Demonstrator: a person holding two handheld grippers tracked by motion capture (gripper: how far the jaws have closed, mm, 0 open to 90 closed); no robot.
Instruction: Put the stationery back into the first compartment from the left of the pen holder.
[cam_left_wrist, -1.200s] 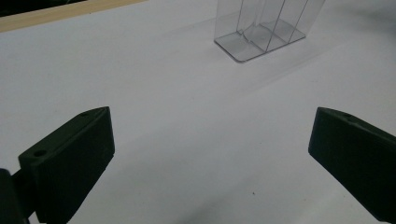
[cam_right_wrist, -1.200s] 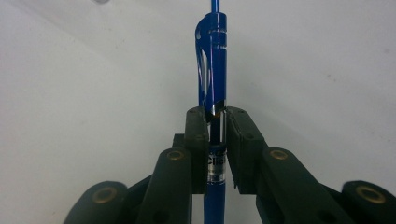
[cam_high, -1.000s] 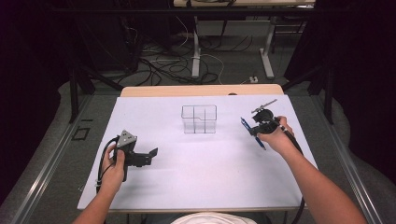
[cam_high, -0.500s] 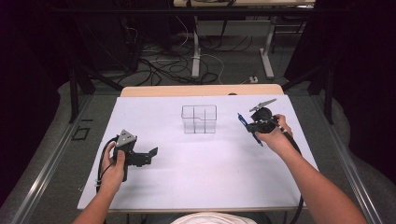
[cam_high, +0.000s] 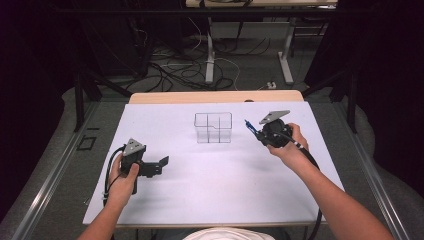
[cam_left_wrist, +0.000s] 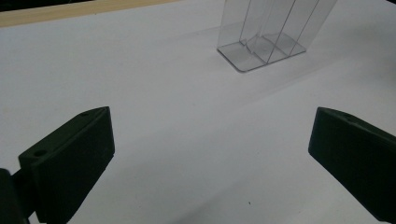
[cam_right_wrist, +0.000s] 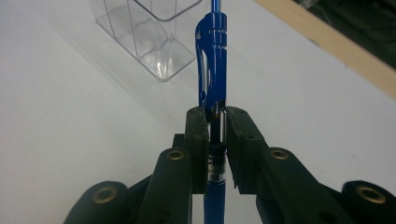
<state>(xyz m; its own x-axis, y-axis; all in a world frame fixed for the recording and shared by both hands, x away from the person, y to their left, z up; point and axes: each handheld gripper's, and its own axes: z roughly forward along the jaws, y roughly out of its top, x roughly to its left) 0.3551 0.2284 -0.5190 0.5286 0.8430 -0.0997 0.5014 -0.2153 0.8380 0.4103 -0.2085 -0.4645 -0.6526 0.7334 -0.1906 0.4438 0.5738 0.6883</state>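
So the right gripper (cam_high: 256, 132) has its jaws clamped on a blue pen (cam_right_wrist: 211, 70), and the grip sits low on the barrel, below the clip, so most of the pen sticks out past the jaws. That looks deliberate to me: with that much length free, the free end can go down into something narrow without the jaws bumping the rim. The something is pretty clearly the clear plastic organizer (cam_high: 213, 127) standing upright near the middle of the table (cam_high: 210, 185), toward the far edge, with thin dividers splitting it into a few compartments. From the high view the pen is up in the air just to the right of the organizer, not touching it, angled up and toward it, and in the right gripper view the pen lines up roughly with the box's open top, so I'd guess the hand is working on aim before lowering it in. Which compartment it's headed for, I can't tell. The left gripper (cam_high: 159, 165) sits low on the near-left part of the table, well apart from the organizer, jaws spread wide with nothing between them; its own view looks across bare white surface at the box. My read is it's parked there so it stays out of the way but could still steady the organizer if needed, since a light, tall plastic box like that could tip or slide if the pen catches a divider.
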